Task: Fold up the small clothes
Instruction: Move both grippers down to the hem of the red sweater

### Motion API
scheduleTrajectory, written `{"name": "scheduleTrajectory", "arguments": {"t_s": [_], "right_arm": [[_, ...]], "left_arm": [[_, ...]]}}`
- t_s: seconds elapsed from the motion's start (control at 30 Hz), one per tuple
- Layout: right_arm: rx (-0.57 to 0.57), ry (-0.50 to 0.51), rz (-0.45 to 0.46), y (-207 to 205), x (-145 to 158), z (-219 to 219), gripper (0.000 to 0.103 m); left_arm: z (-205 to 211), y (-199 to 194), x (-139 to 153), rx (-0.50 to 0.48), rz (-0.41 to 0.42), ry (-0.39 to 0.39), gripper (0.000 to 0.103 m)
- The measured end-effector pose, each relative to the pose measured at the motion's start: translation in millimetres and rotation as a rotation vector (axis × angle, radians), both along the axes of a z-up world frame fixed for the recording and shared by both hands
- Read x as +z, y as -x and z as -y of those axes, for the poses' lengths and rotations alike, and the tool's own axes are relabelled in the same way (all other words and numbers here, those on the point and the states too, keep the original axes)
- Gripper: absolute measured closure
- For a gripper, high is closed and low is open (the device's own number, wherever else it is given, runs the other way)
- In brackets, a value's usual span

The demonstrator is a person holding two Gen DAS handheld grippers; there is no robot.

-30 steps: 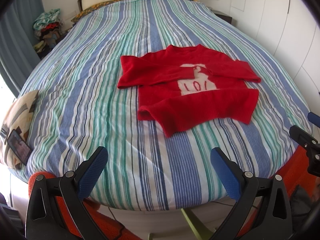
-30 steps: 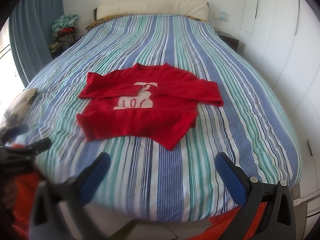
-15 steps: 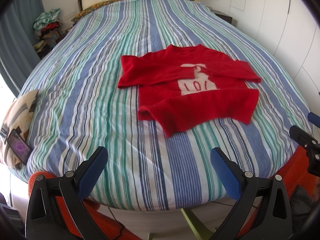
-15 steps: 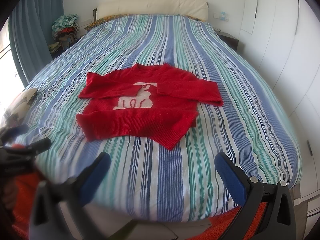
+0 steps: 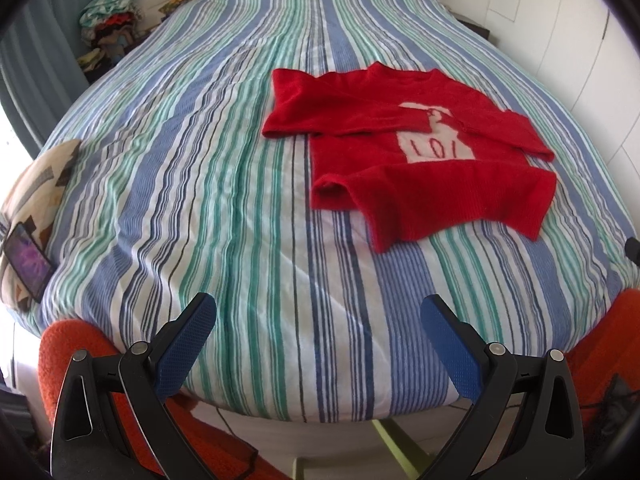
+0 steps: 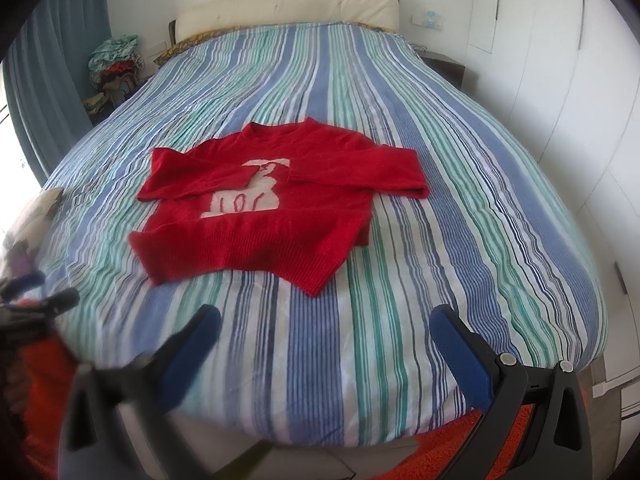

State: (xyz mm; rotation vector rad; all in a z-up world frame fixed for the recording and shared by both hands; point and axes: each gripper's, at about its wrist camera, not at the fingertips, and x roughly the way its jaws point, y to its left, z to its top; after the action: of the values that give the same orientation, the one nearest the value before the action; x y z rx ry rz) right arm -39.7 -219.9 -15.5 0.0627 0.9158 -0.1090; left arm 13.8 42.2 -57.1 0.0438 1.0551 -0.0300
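- A blue-grey curtain (image 6: 48, 80) hangs at the far left, with a heap of clothes (image 6: 114, 58) piled in the corner beside the bed's head.
- A patterned cushion (image 5: 30, 200) lies at the bed's left edge, a dark phone-like slab (image 5: 28, 260) resting on it.
- The left gripper (image 5: 318, 338) hovers over the foot of the bed, its blue-padded jaws wide apart and holding nothing.
- The bed (image 6: 320, 80), covered in blue, green and white stripes, fills both views.
- The red sweater (image 6: 260, 204) lies near the middle of the bed, front up, both sleeves folded across the chest and partly covering a pale knitted animal motif (image 6: 248, 192); the hem points toward the grippers.
- The right gripper (image 6: 326, 338) also hovers above the foot edge, jaws spread apart and empty, well short of the sweater.
- White wardrobe doors (image 6: 560, 80) line the right wall.
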Motion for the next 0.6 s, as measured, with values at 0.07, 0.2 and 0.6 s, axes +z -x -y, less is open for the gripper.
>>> {"name": "scheduleTrajectory", "arguments": {"t_s": [0.07, 0.2, 0.6], "right_arm": [[-0.045, -0.006, -0.005, 1.3, -12.8, 21.3, 0.0], [-0.013, -0.14, -0.006, -10.6, -46.0, 47.1, 0.001], [0.181, -0.559, -0.106, -117.3, -153.3, 47.2, 0.092]], "left_arm": [[-0.6, -7.4, -15.4, -0.012, -0.018, 0.0, 0.001], [15.9, -37.8, -47.6, -0.099, -0.064, 0.106, 0.004], [9.1, -102.8, -80.6, -0.099, -0.123, 0.468, 0.1]]}}
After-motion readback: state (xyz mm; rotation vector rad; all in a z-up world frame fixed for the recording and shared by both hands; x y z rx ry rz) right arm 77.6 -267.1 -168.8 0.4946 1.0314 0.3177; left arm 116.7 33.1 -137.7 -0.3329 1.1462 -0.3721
